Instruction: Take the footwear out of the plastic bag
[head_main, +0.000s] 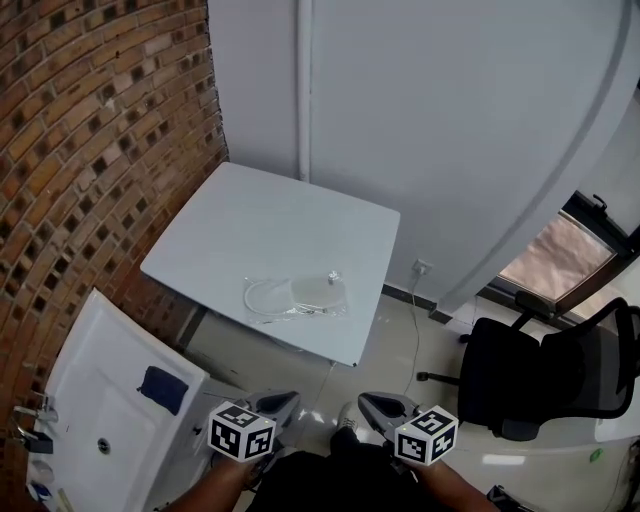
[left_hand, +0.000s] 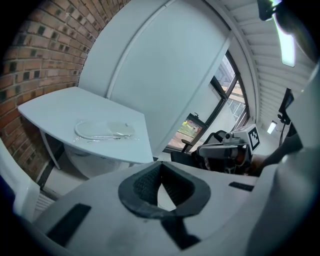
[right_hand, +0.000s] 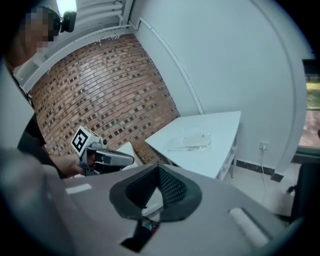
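- My left gripper (left_hand: 160, 172) has its jaws together with nothing between them. I hold it low and close to my body, short of the table's near edge.
- My right gripper (right_hand: 159, 175) is closed and empty too, just right of the left one. Both point toward the table.
- The plastic bag (head_main: 297, 297) lies flat on the white table (head_main: 250, 215), toward its near edge and well apart from both grippers.
- The pale footwear (head_main: 318, 291) sits inside the clear bag; I cannot make out its details.
- A brick wall (head_main: 90, 150) stands at the left and a black chair (head_main: 530, 375) at the right.
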